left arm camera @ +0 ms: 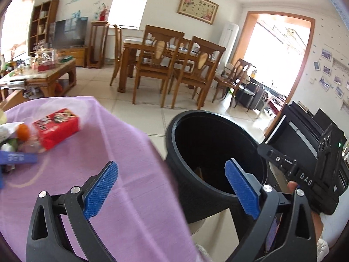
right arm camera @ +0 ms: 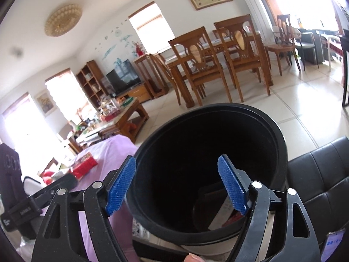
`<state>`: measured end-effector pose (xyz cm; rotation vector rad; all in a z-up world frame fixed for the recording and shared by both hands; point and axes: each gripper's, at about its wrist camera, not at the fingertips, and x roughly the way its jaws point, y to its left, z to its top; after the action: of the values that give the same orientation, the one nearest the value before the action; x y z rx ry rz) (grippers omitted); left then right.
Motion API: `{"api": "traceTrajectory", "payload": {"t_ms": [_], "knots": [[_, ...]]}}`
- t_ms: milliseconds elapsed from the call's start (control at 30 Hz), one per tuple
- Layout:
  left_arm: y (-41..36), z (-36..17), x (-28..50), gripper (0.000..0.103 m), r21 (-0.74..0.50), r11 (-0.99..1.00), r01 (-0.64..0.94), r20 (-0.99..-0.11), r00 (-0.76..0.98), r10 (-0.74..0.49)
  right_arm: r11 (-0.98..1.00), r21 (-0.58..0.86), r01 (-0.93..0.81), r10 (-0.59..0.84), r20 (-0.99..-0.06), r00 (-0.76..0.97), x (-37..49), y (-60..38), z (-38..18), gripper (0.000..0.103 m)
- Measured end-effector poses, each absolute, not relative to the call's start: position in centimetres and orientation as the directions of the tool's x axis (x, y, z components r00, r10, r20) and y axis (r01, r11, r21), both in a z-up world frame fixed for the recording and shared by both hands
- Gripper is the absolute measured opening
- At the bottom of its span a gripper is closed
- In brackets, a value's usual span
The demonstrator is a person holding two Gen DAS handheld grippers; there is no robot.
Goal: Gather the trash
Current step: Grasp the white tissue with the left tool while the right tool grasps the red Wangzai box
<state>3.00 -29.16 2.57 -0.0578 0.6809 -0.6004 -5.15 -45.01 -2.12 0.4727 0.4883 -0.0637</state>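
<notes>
Two claws, both released, nothing between the pads: my left claw point(left arm camera: 171, 191) has jaws spread wide, one blue pad over the purple cloth point(left arm camera: 122, 174), the other over the mouth of the black bin point(left arm camera: 196, 181). My right claw point(right arm camera: 177, 186) hangs over the same bin point(right arm camera: 281, 152), jaws apart, both pads above its dark inside. In the right view some flat trash point(right arm camera: 218, 216) lies at the bin bottom: pale card and something red, too dark to name. More trash is on the cloth, well apart from the left claw: a red pack point(left arm camera: 55, 128), an orange bit point(left arm camera: 23, 131) just beside it, and a blue strip point(left arm camera: 18, 158) near the cloth edge. Black leather seat point(right arm camera: 322, 174) sits beside the bin
</notes>
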Motion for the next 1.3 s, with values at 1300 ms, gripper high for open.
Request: {"api": "traceTrajectory", "payload": {"t_ms": [1300], "knots": [[7.0, -4.0, 13.9, 0.073, -0.276, 0.958, -0.078, -0.718, 0.679, -0.152, 0.951, 0.119, -0.284, 0.276, -0.74, 0.613, 24.2, -12.5, -3.2, 0.098]]}}
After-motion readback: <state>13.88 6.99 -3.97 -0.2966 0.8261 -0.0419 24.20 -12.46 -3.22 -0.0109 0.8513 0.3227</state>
